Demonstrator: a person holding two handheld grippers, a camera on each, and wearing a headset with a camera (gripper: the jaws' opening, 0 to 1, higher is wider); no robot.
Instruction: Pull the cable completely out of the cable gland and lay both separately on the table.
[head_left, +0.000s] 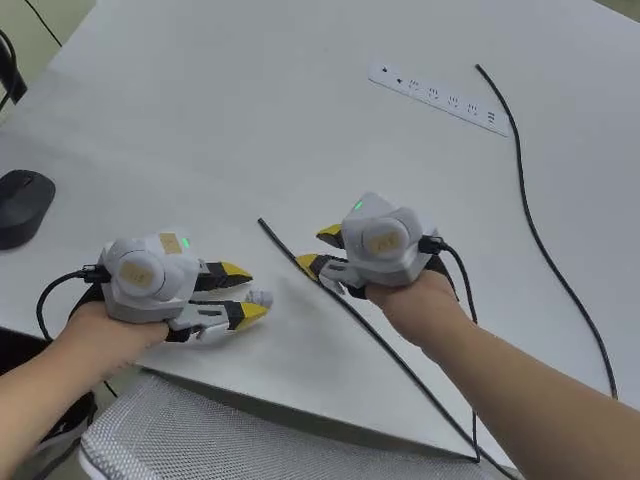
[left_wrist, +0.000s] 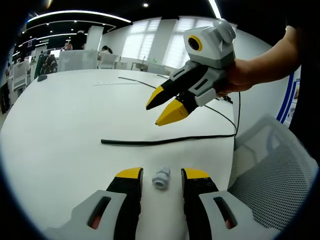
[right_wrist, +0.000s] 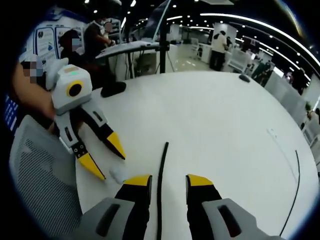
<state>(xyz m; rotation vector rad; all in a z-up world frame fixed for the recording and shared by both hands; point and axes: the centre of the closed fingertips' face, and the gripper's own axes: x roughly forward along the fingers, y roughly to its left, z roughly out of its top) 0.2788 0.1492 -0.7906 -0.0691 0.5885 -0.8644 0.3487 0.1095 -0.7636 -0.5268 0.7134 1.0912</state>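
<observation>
Left hand (head_left: 105, 335) low over the near edge of the desk (head_left: 200, 120), forearm coming in from the bottom of the head view. It holds the left gripper (head_left: 256, 291) from behind, lying nearly flat, jaws pointing right. The jaws are spread. The small white cable gland (head_left: 260, 298) sits on the desk between the tips, and in the left gripper view we see a gap on either side of it, so nothing is pinched.

Right hand (head_left: 420, 298) wraps the right gripper (head_left: 315, 248) from behind, jaws pointing left toward the other gripper and also spread.

The black cable (head_left: 345, 305) lies on the desk in a straight diagonal, from a free end just beyond the right gripper down to the desk's near edge beside the right forearm. Cable and gland lie apart, nothing threaded on the free end.

What the views add to each other:
- The left gripper view shows the right gripper raised off the desk, tips tilted down above the cable and clear of it.
- The right gripper view shows the cable running up between that gripper's jaws, nearer the left-hand one. We cannot tell whether it touches.
- The head view takes in a white power strip (head_left: 435, 97) at the far side and a second black cable (head_left: 540, 235) curving along the right. It also shows a dark mouse (head_left: 20, 205) at the left edge and a mesh chair (head_left: 200, 430) below the desk's near edge.
</observation>
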